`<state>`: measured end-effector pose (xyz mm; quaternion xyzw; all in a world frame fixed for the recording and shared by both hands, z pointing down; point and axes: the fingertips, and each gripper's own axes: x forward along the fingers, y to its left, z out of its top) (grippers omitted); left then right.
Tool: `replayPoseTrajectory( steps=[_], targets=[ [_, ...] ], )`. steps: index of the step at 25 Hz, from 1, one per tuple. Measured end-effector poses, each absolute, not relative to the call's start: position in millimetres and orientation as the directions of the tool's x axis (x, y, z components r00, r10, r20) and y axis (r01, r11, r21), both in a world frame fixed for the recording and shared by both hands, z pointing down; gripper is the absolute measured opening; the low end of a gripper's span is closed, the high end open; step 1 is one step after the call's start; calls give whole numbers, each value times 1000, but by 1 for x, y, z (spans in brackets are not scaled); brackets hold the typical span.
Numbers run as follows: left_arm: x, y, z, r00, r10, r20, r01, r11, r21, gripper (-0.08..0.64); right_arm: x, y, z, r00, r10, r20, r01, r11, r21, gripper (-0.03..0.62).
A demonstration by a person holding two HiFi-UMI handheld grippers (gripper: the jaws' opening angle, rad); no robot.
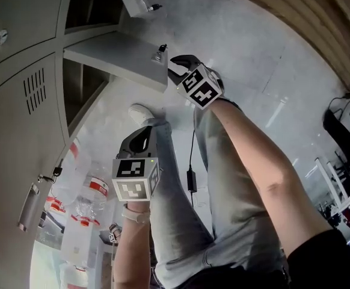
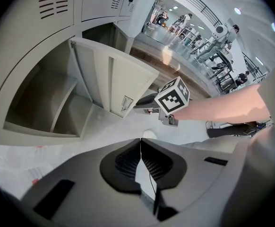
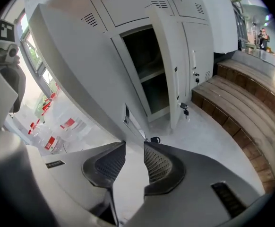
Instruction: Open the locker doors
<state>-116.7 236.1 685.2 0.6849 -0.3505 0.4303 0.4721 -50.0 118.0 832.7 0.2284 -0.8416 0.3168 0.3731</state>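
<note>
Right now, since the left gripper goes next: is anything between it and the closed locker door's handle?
Nothing visible does. In the head view the left gripper, jaws shut, has open space across to the closed locker door and its handle.

Locker bank (image 1: 18, 119) standing along left of head view, wooden steps (image 1: 319, 17) running across upper right. Open door (image 1: 115, 62) sticking out over floor (image 1: 247, 53), key (image 1: 160, 49) hanging at its free edge. Right claw (image 1: 180, 65) hovering just beside that edge. Left claw (image 1: 139, 138) sitting nearer, below it (shoe (image 1: 140, 113) lying on floor just past it). Bottles (image 1: 94, 188) crowding lower left.
</note>
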Motion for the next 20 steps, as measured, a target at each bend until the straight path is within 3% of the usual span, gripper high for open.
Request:
replayPoseTrajectory(
  steps=[20],
  targets=[
    [-95,216,662,377,-112,920,-897,-291,332,20,9,45,786,-576,-271,771,-735,585,-344,141]
  ],
)
